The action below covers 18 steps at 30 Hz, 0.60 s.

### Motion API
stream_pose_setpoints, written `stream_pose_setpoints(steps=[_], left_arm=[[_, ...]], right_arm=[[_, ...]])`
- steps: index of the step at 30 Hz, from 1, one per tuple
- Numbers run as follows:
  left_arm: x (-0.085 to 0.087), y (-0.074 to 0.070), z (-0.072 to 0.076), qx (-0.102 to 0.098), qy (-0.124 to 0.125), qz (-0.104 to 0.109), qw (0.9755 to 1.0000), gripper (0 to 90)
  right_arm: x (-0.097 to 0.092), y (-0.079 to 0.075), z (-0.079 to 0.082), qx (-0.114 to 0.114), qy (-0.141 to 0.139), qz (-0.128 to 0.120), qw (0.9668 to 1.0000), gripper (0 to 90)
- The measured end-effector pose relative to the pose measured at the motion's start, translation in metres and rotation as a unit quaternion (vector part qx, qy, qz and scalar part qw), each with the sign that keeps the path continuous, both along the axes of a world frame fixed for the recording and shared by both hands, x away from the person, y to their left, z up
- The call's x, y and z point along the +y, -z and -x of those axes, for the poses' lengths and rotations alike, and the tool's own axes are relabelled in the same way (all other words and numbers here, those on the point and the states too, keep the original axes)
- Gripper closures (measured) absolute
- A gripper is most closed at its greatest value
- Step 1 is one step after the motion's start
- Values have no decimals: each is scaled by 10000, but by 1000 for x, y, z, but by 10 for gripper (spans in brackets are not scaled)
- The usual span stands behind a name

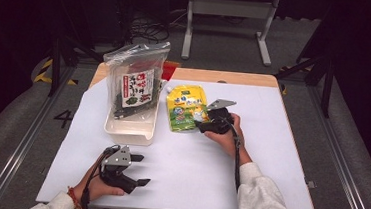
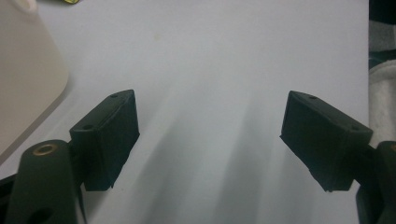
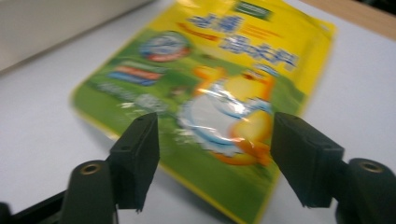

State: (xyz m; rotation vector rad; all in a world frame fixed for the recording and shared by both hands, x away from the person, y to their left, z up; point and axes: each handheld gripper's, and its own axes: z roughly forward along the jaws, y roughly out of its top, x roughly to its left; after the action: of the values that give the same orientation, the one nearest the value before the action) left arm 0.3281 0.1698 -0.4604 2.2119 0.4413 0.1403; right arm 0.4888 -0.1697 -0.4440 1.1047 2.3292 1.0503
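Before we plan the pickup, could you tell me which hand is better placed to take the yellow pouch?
Right. The right tongs stand open at the yellow pouch, while the left tongs sit open over bare table, nearer the person.

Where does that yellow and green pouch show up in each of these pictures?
High view: the yellow and green pouch lies flat mid-table, right of the cream bin.
Left gripper view: a yellow sliver at the top edge, possibly the pouch.
Right gripper view: pouch beyond the open jaws.
Shared landmark: the bin.
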Motion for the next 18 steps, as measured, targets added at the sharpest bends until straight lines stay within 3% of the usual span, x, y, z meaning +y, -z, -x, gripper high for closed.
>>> stream_pose_setpoints(steps=[2, 3, 5, 10, 12, 16, 17, 18], left_arm=[[0, 0, 0, -18, -4, -8, 10000, 195], [0, 0, 0, -29, -8, -13, 10000, 195], [-1, 0, 0, -40, -10, -24, 10000, 195], [-2, 0, 2, -117, 30, -80, 9999, 195], [-2, 0, 3, -125, 46, -84, 9999, 195], [-1, 0, 3, -129, 74, -80, 9999, 195], [0, 0, 4, -134, 67, -75, 9999, 195], [0, 0, 3, -113, 77, -57, 9999, 194]], right_arm=[[-2, 2, -4, 122, 81, -123, 9998, 235], [-6, 4, -12, 204, 314, -436, 9983, 227], [-7, 3, -15, 281, 380, -540, 9974, 205], [-1, 7, -31, 395, 443, -545, 9967, 162], [-2, 9, -41, 534, 642, -750, 9937, 164], [0, 12, -46, 400, 603, -775, 9944, 145], [-1, 11, -52, 618, 688, -864, 9920, 150], [-1, 10, -55, 675, 773, -864, 9910, 150]])
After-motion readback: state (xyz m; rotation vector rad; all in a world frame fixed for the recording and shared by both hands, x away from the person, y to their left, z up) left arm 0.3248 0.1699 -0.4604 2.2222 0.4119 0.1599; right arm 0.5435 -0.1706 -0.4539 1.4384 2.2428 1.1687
